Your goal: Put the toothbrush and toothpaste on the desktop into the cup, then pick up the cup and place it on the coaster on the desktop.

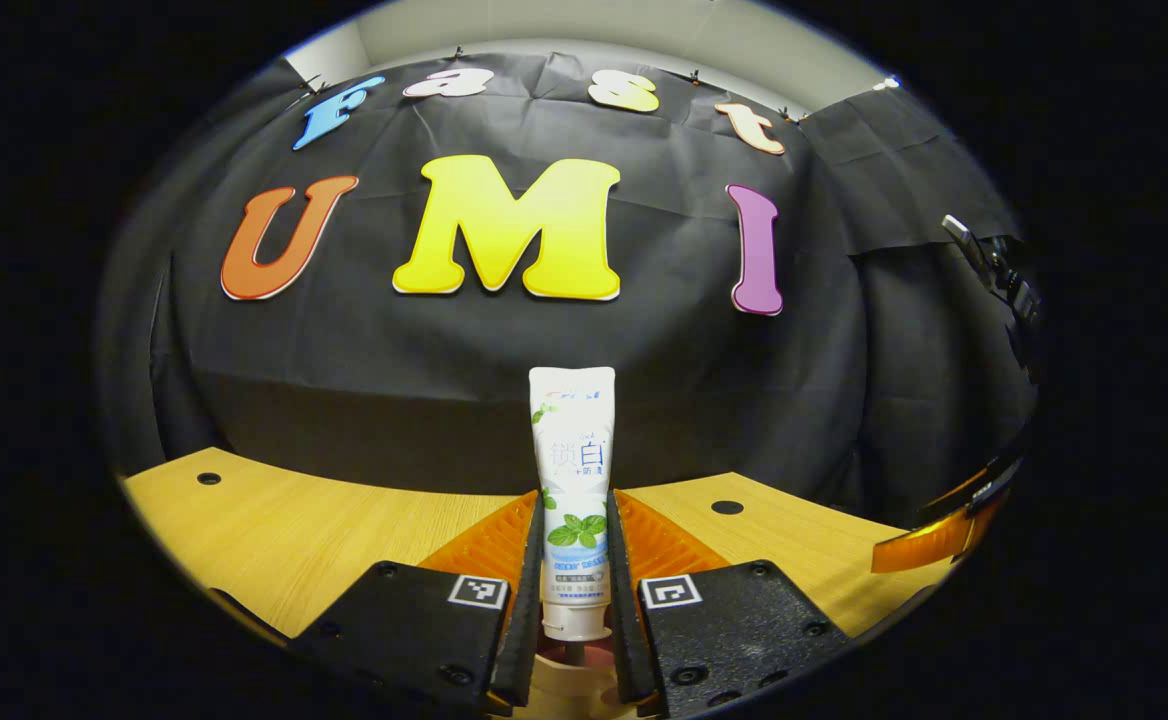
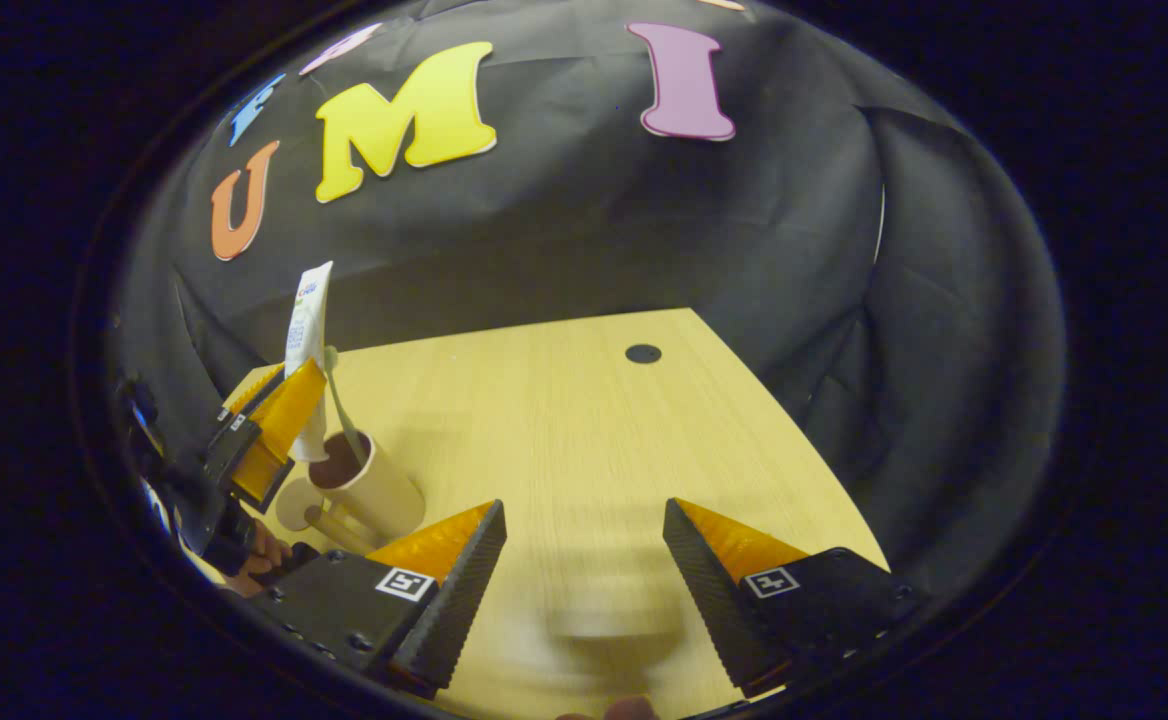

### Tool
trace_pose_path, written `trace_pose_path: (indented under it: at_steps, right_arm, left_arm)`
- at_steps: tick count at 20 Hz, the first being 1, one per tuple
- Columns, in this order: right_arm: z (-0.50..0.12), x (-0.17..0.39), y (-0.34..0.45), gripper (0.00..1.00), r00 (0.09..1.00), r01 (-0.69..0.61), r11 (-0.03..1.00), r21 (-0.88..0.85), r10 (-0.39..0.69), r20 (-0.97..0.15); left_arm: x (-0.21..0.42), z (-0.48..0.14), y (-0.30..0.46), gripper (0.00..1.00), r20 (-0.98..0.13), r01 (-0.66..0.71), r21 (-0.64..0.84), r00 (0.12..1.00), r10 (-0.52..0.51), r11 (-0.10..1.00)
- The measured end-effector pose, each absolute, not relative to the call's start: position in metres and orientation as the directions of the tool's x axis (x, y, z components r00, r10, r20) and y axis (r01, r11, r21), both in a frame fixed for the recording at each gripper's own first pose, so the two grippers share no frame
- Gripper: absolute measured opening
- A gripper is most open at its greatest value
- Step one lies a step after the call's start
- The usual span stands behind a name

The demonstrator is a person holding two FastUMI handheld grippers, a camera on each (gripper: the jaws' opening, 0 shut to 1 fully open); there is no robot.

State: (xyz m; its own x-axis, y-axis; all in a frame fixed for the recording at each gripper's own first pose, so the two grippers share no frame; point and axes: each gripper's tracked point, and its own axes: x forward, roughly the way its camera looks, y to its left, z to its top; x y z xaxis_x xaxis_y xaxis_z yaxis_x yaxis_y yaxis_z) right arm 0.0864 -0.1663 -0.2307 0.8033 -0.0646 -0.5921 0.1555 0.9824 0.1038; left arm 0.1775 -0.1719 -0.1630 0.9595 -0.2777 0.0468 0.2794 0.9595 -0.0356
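Toothpaste [image 1: 573, 500] stood clamped in your left gripper [image 1: 574, 560] above the cup [image 2: 364, 485]; your right gripper [image 2: 584, 545] gaped apart.

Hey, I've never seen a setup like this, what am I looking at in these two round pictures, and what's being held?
A person holds two hand-held grippers, each carrying a camera that looks along its own two fingers. In the left gripper view, the left gripper is shut on an upright toothpaste tube. The right gripper view shows the right gripper open above a wooden desktop. Farther off in that view, the left gripper holds the tube over a cup that already has a toothbrush standing in it. A hand shows at the lower left edge.
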Motion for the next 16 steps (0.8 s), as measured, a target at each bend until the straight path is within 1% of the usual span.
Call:
trace_pose_path:
  at_steps: [2,3,5,6,7,8,11,12,13,14,16]
  right_arm:
    - [-0.238,0.083,-0.167,0.94,0.795,0.162,0.981,0.109,-0.064,-0.603]
    - [-0.238,0.084,-0.165,0.96,0.797,0.162,0.98,0.117,-0.061,-0.601]
    - [-0.237,0.084,-0.16,0.96,0.801,0.161,0.979,0.128,-0.054,-0.596]
    - [-0.236,0.084,-0.158,0.94,0.804,0.16,0.978,0.135,-0.05,-0.593]
    - [-0.236,0.084,-0.156,0.94,0.805,0.16,0.977,0.14,-0.047,-0.591]
    - [-0.236,0.083,-0.153,0.96,0.807,0.158,0.977,0.145,-0.044,-0.589]
    - [-0.238,0.081,-0.146,0.96,0.808,0.15,0.978,0.148,-0.035,-0.588]
    - [-0.24,0.08,-0.145,0.96,0.807,0.148,0.978,0.149,-0.033,-0.59]
    - [-0.24,0.079,-0.143,0.94,0.807,0.148,0.977,0.151,-0.031,-0.59]
    - [-0.24,0.078,-0.141,0.94,0.807,0.146,0.977,0.153,-0.029,-0.59]
    - [-0.24,0.077,-0.137,0.94,0.809,0.142,0.978,0.154,-0.025,-0.587]
  left_arm:
    - [0.178,-0.174,-0.176,0.35,0.03,0.287,-0.029,0.958,-0.286,0.958]
    - [0.176,-0.179,-0.177,0.35,0.023,0.289,-0.024,0.957,-0.289,0.957]
    - [0.174,-0.189,-0.176,0.35,0.018,0.284,-0.011,0.959,-0.284,0.959]
    - [0.174,-0.193,-0.175,0.35,0.013,0.278,-0.007,0.961,-0.278,0.961]
    - [0.174,-0.197,-0.174,0.35,0.01,0.273,-0.004,0.962,-0.273,0.962]
    - [0.173,-0.2,-0.173,0.35,0.007,0.273,-0.003,0.962,-0.273,0.962]
    - [0.168,-0.206,-0.173,0.35,0.009,0.28,0.004,0.96,-0.28,0.96]
    - [0.168,-0.208,-0.173,0.35,0.003,0.283,0.007,0.959,-0.283,0.959]
    - [0.166,-0.212,-0.173,0.37,-0.011,0.282,0.001,0.959,-0.282,0.959]
    - [0.164,-0.215,-0.17,0.4,-0.02,0.279,-0.008,0.96,-0.279,0.96]
    - [0.16,-0.213,-0.17,0.42,-0.02,0.275,-0.013,0.961,-0.275,0.961]
